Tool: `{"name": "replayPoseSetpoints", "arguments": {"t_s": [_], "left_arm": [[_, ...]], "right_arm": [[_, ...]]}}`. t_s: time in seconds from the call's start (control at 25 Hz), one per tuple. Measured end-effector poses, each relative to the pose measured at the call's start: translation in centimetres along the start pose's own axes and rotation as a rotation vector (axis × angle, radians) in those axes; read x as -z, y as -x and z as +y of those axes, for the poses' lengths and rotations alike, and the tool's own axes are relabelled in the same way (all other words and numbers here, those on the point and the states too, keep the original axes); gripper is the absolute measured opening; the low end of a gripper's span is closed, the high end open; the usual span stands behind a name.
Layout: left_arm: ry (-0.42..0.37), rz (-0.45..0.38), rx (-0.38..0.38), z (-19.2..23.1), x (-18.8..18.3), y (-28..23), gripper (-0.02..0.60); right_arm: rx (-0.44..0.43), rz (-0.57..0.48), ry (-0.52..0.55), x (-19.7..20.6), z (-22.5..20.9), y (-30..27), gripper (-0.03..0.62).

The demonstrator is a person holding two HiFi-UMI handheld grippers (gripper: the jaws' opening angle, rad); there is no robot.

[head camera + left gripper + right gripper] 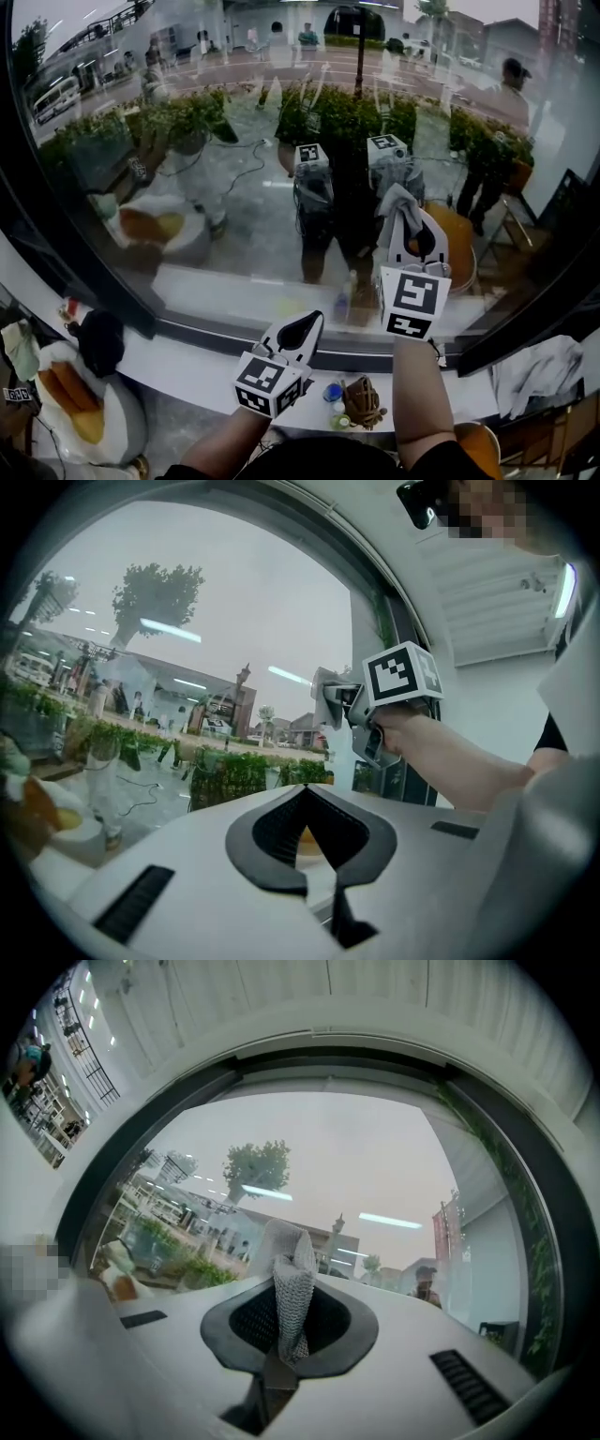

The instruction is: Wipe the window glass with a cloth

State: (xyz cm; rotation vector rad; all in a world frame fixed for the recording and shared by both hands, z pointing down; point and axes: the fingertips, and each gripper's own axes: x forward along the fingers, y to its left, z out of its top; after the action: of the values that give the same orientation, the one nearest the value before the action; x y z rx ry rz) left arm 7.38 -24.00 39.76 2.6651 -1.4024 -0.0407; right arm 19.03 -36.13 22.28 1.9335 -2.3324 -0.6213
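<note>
Right tool [411, 230] is raised in front of the window glass [234, 187], up and to the right of the left tool [302, 330]. The right gripper view shows it clearly: the right tool [281, 1358] is clamped on a grey mesh cloth [291, 1293]. The cloth is pinched low between the jaws and pokes up past the tips toward the window glass [328, 1147]. In the head view the cloth [397, 208] flops over the front of that tool, right by the pane, but I can't tell if it's actually touching.

Left tool is lower and nearer the person, over the white window sill [187, 356]. In its own view the left tool [309, 885] has its jaws together with nothing pinched between them. You can also spot the right tool [345, 714] above and right of it, held by a bare hand [398, 731], with the window glass [187, 621] off to the left.

On the sill just right of the left tool there's a blue-capped bottle [334, 392] and a brown lumpy thing [362, 401]. Below and well to the right of the right tool is a crumpled white rag [539, 370].
</note>
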Motion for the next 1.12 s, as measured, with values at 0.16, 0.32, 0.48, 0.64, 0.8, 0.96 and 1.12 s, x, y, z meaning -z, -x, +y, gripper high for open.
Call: {"name": "replayPoseSetpoints", "arguments": {"t_s": [0.16, 0.32, 0.48, 0.64, 0.8, 0.96, 1.12], "left_arm": [[0.0, -0.02, -0.03, 3.2, -0.3, 2.5, 0.008], [0.009, -0.025, -0.066, 7.0, -0.2, 6.2, 0.008], [-0.004, -0.016, -0.111, 10.6, 0.1, 9.9, 0.008], [0.015, -0.002, -0.197, 14.8, -0.3, 14.3, 0.008], [0.014, 0.007, -0.226, 17.2, 0.8, 16.9, 0.008], [0.02, 0.008, -0.279, 19.9, 1.1, 19.7, 0.008], [0.042, -0.003, -0.326, 22.1, 0.5, 21.7, 0.008]], "right_arm": [[-0.048, -0.002, 0.017, -1.1, 5.2, -0.9, 0.04], [-0.092, -0.009, 0.017, -2.5, 11.3, -1.8, 0.04], [-0.127, -0.017, -0.003, -3.4, 16.6, -2.4, 0.04], [-0.18, -0.025, -0.038, -4.4, 22.9, -3.4, 0.04], [-0.22, -0.023, -0.052, -4.8, 27.1, -4.2, 0.04], [-0.284, -0.016, -0.066, -5.3, 32.2, -5.1, 0.04], [-0.331, -0.007, -0.06, -5.4, 36.3, -5.8, 0.04]]}}
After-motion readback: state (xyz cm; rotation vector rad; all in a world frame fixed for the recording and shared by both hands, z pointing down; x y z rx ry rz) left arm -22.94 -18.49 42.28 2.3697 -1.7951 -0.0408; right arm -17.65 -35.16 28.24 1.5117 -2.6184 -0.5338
